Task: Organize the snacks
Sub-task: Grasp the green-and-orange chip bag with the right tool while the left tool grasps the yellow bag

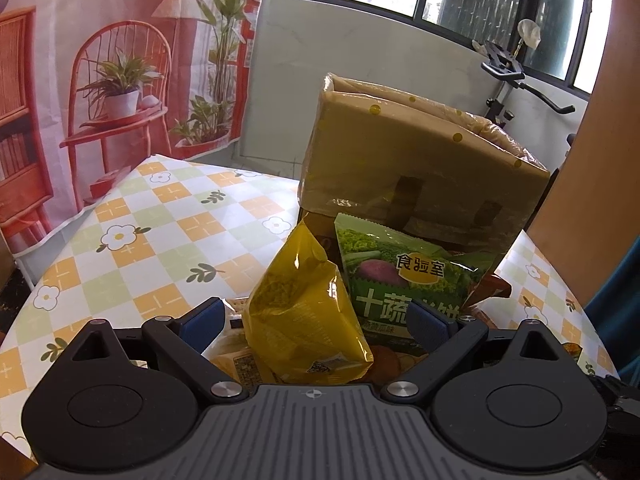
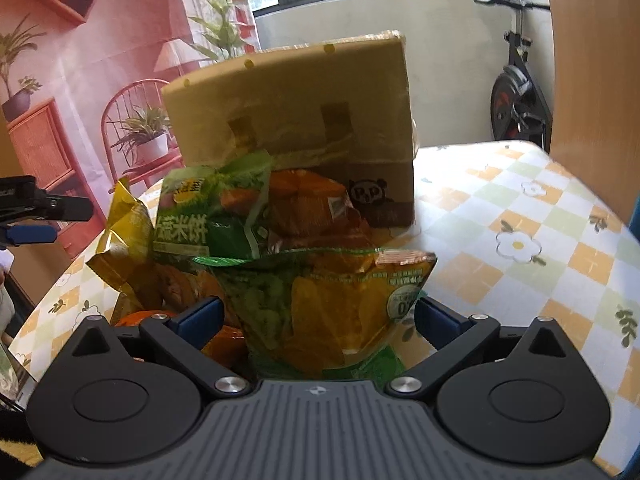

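Observation:
A pile of snack bags lies on the checked tablecloth before a tall cardboard box [image 1: 424,160], also in the right wrist view [image 2: 296,108]. My left gripper [image 1: 316,320] is open, its blue pads either side of a yellow bag [image 1: 304,320]; I see no pad pressing it. A green rice-cracker bag [image 1: 404,276] leans on the box behind it. My right gripper [image 2: 318,316] is open around a green-and-yellow chip bag [image 2: 332,304], pads apart from it. The yellow bag [image 2: 120,240], the green rice-cracker bag [image 2: 208,212] and an orange bag [image 2: 308,204] lie beyond.
The checked tablecloth [image 1: 168,216] reaches left of the pile and right of it [image 2: 520,248]. An exercise bike [image 2: 516,92] stands behind the table by the window wall. A printed curtain [image 1: 100,60] hangs at left. The left gripper shows at the left edge [image 2: 32,216].

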`<state>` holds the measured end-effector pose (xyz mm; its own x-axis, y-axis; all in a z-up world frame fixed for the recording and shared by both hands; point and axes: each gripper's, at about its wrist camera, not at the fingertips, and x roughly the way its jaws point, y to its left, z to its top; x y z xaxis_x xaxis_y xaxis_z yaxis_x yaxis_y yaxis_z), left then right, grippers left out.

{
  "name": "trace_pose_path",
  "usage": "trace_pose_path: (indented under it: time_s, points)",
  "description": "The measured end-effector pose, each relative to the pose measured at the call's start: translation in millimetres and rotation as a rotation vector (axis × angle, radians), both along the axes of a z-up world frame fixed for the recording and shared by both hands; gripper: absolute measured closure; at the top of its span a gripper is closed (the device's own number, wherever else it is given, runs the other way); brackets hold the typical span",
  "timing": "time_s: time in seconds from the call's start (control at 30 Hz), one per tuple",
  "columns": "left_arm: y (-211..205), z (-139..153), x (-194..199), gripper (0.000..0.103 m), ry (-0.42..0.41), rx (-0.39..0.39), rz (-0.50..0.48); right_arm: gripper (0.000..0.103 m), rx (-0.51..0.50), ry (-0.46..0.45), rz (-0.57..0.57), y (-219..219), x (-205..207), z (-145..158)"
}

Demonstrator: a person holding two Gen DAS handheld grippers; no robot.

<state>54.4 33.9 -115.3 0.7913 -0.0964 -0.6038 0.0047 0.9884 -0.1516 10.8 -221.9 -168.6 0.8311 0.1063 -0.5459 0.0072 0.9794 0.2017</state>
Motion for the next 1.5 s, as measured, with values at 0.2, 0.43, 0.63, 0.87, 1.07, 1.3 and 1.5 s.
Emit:
trace_pose_path:
  time_s: [0.2,0.43,0.63,0.87,1.07,1.3,1.5]
  points:
    - [-5,-6,7,0.004,0.01,0.016,-0.001,0.011,0.023,0.054,-0.027,-4,7,-7]
    - [-4,-16,16,0.004,0.045,0.012,0.016,0.029,0.05,0.059,-0.045,-8,5,-13]
    - [-2,-26,30,0.006,0.059,0.015,0.033,0.03,0.041,0.053,-0.044,-6,7,-12]
    - [8,-50,48,0.017,0.151,-0.082,0.073,0.031,0.039,0.051,-0.045,-6,6,-11]
    - [9,-59,51,0.021,0.168,-0.068,0.101,0.031,0.043,0.05,-0.039,-8,6,-12]
    - [13,-52,42,0.029,0.153,-0.082,0.092,0.032,0.053,0.046,-0.043,-10,6,-12]
    - [10,-36,29,0.029,0.091,-0.059,0.09,0.034,0.06,0.013,-0.05,-12,1,-7]
